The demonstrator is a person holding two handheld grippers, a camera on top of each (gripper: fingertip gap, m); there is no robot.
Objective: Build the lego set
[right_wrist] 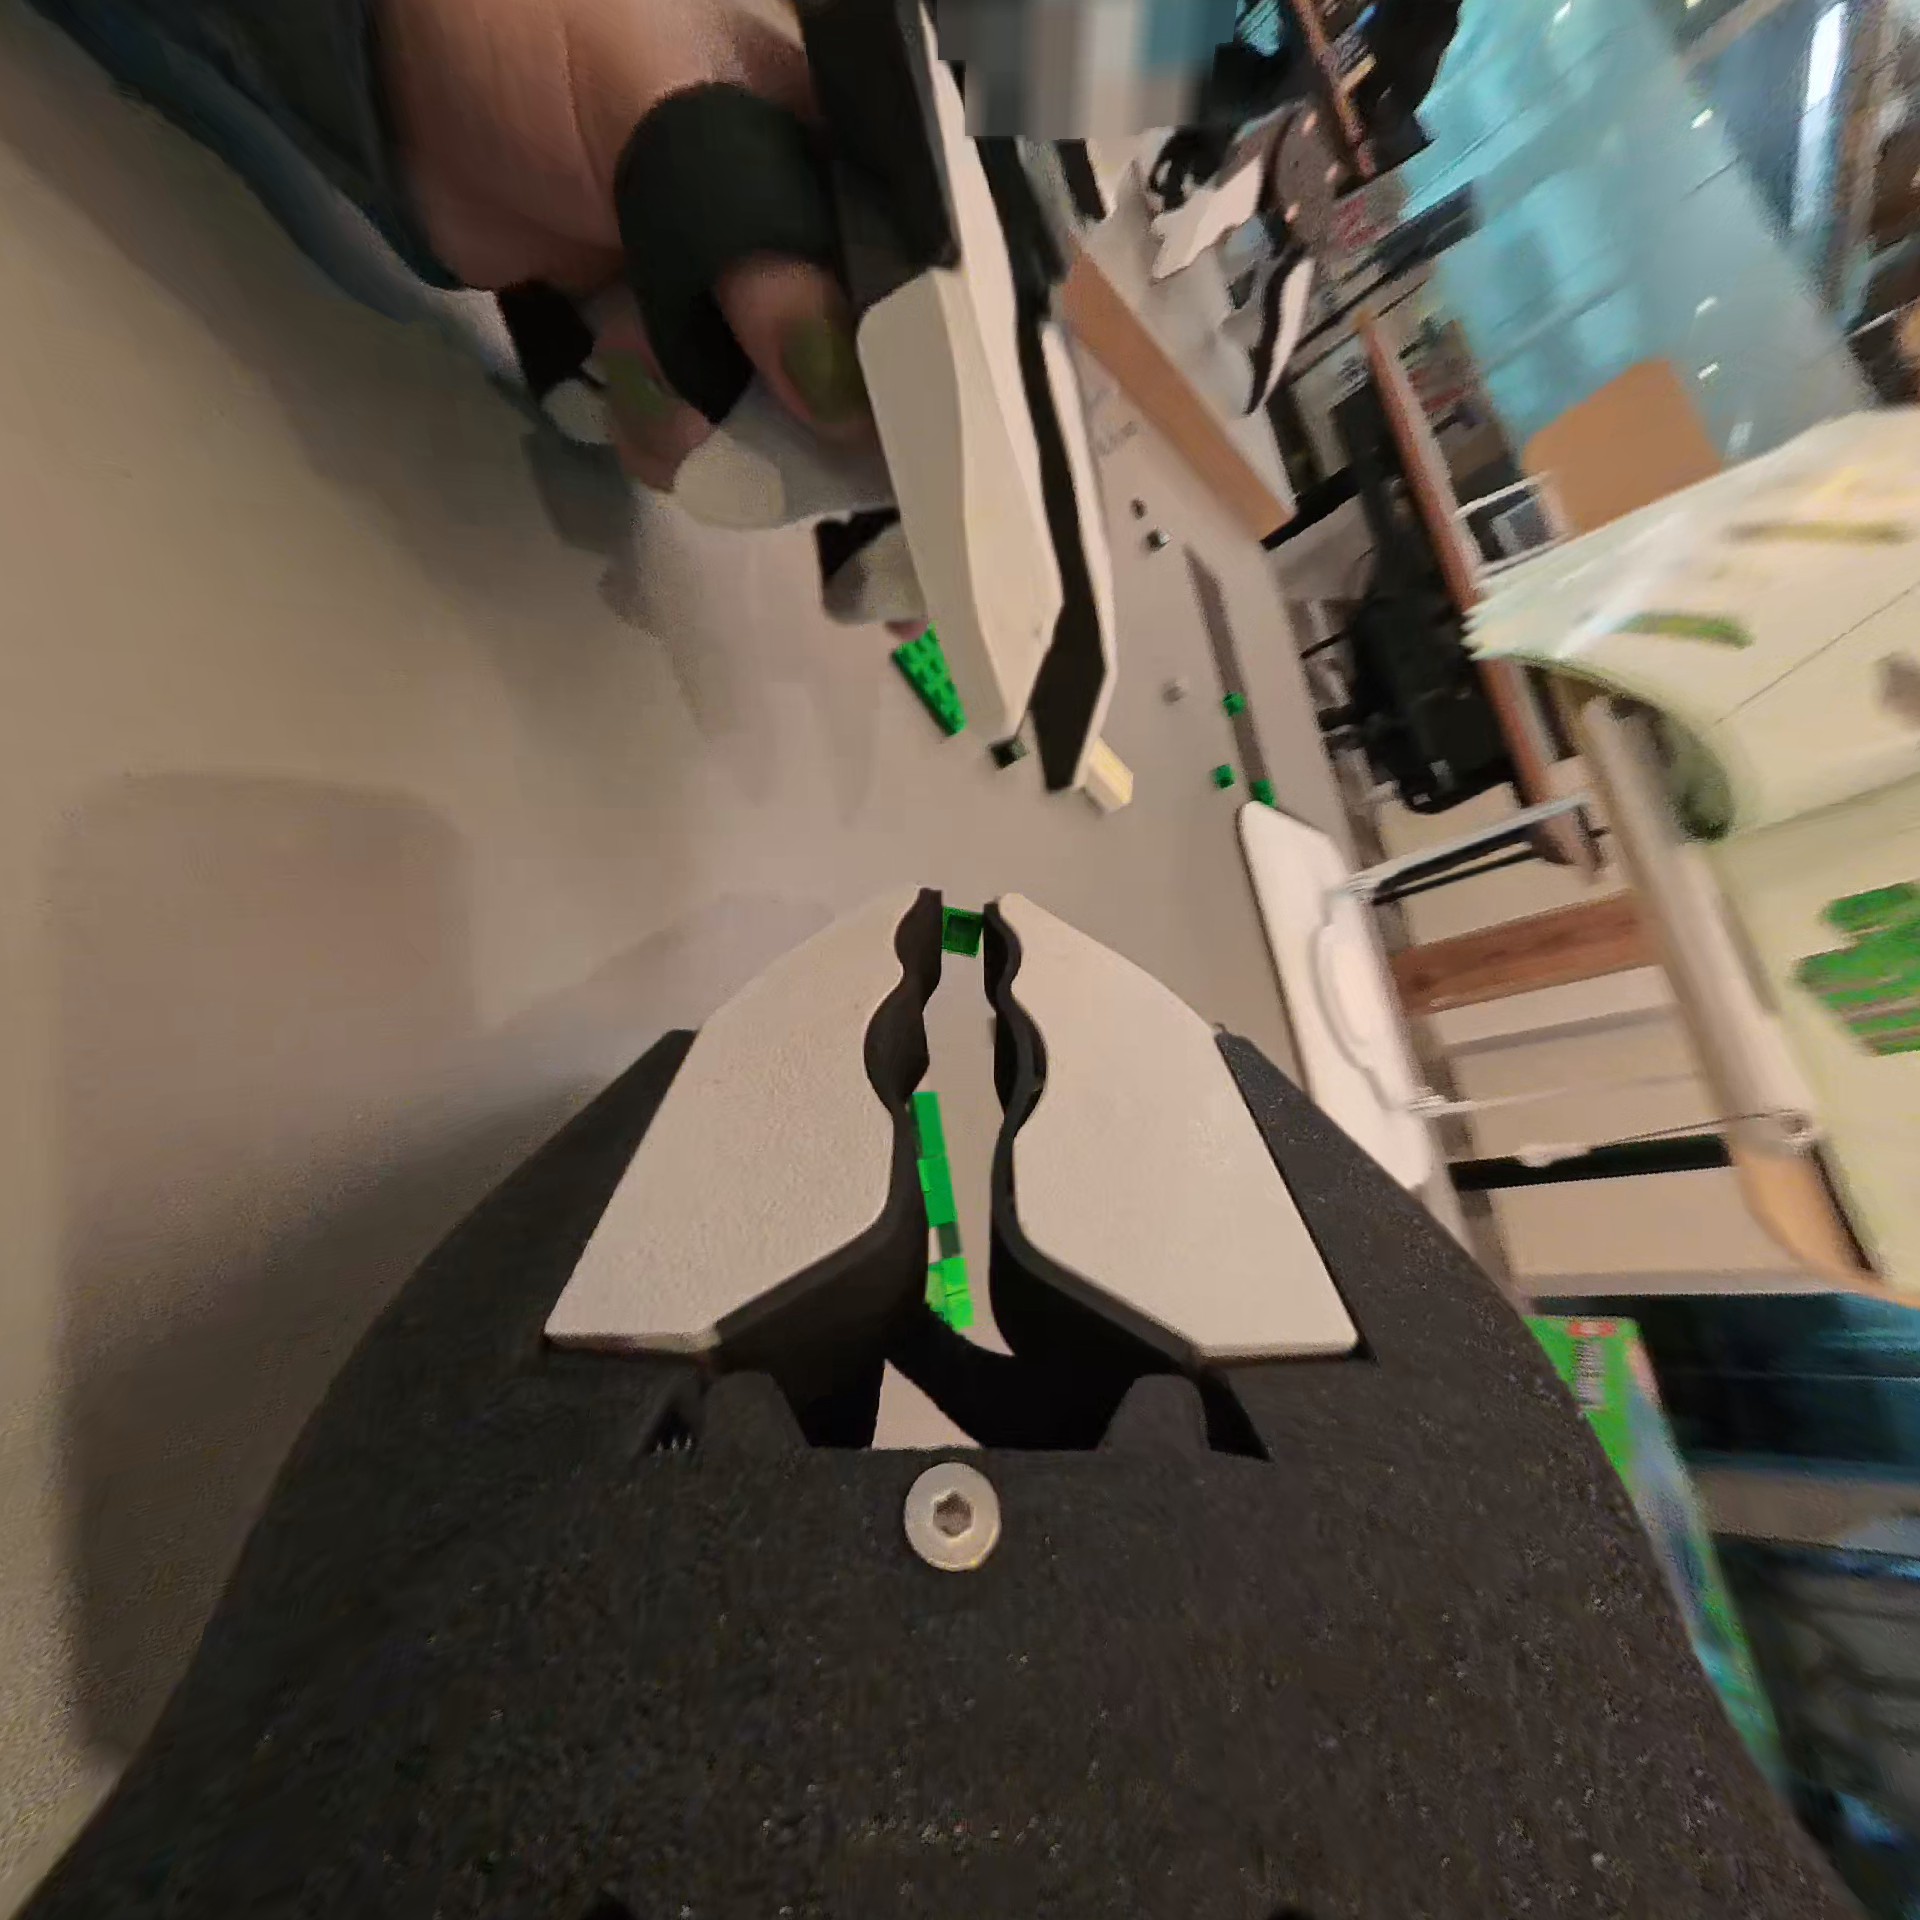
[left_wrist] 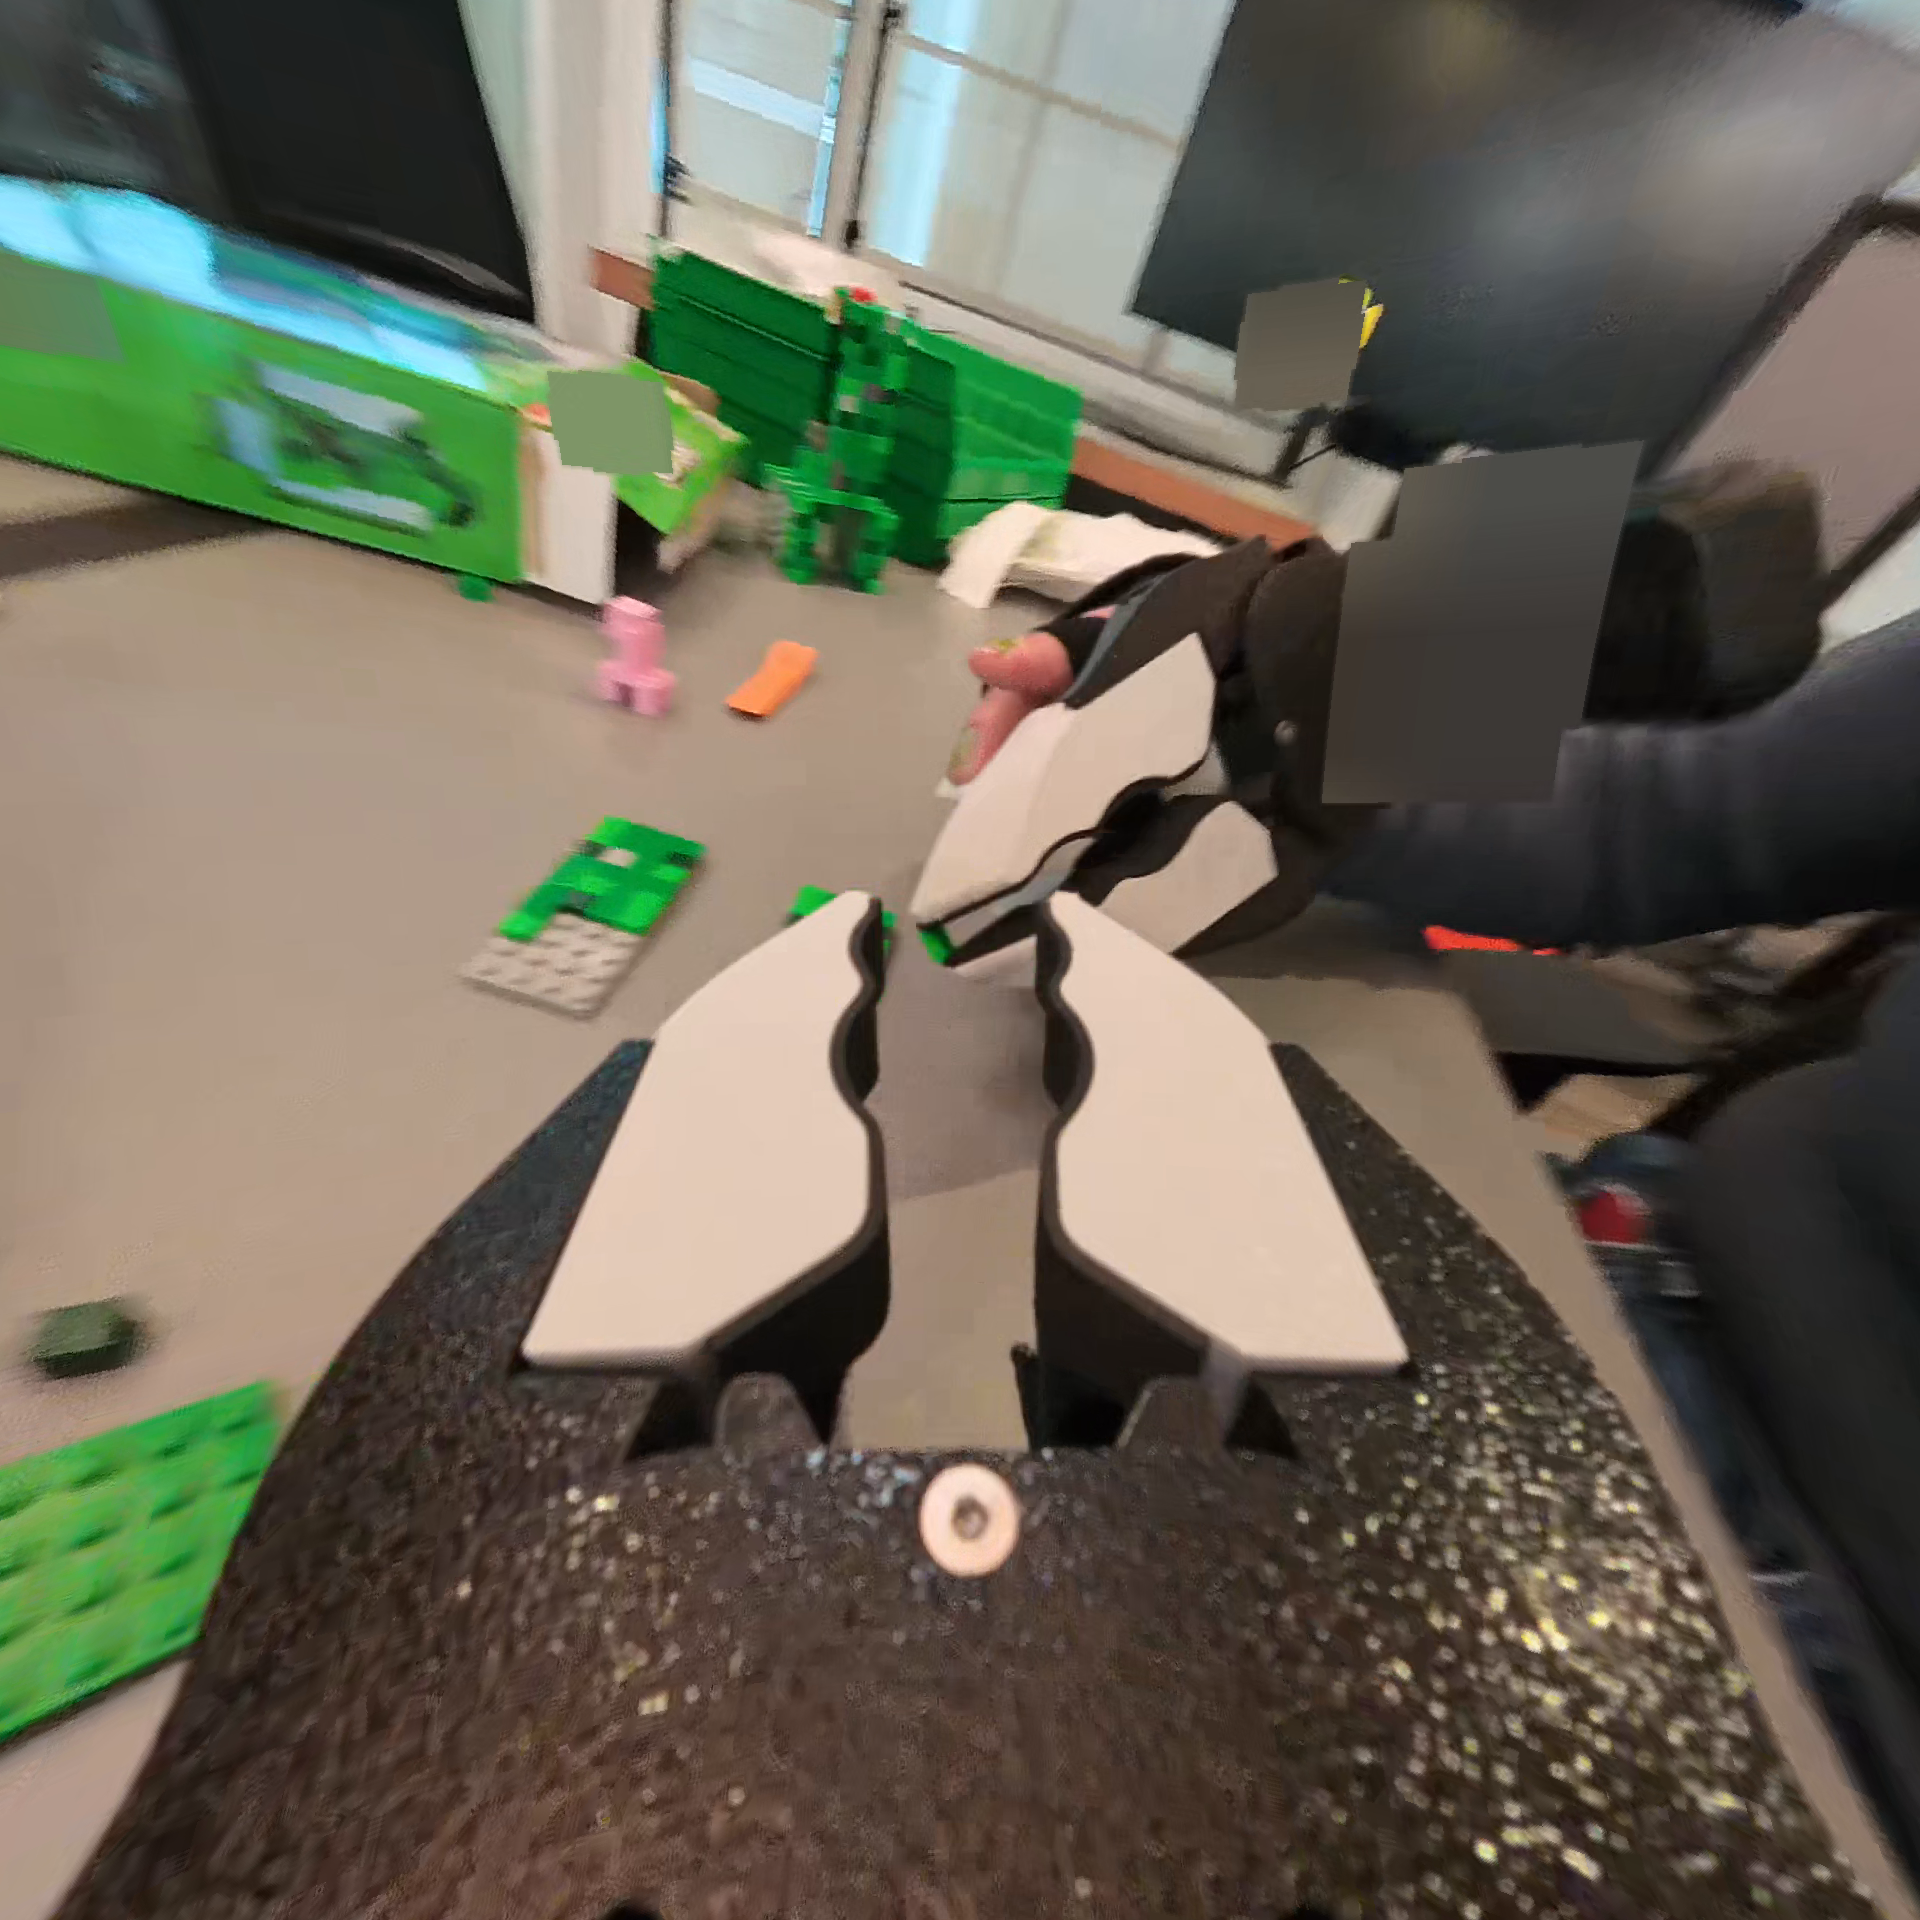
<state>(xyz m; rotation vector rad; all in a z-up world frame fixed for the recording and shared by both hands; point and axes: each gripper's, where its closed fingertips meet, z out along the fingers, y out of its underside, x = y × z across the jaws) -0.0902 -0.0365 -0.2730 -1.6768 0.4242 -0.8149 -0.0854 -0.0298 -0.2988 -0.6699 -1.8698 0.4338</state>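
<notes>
The right gripper point(right_wrist: 961, 912) was clenched on a small green brick point(right_wrist: 960, 930), both pads pressing its sides at the fingertips; in the left wrist view the same brick point(left_wrist: 935, 943) showed at that gripper's tips, above the grey table point(left_wrist: 260, 831); the left gripper point(left_wrist: 961, 914) stood released, nothing between its fingers; a green-and-grey plate assembly point(left_wrist: 592, 914) lay nearby to its left.

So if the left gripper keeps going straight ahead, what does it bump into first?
Probably the right gripper: its tips, pinching a small green brick, sit just beyond the left gripper, whose fingers are apart and empty. Depth is hard to judge, though, so it might slide past.
</notes>
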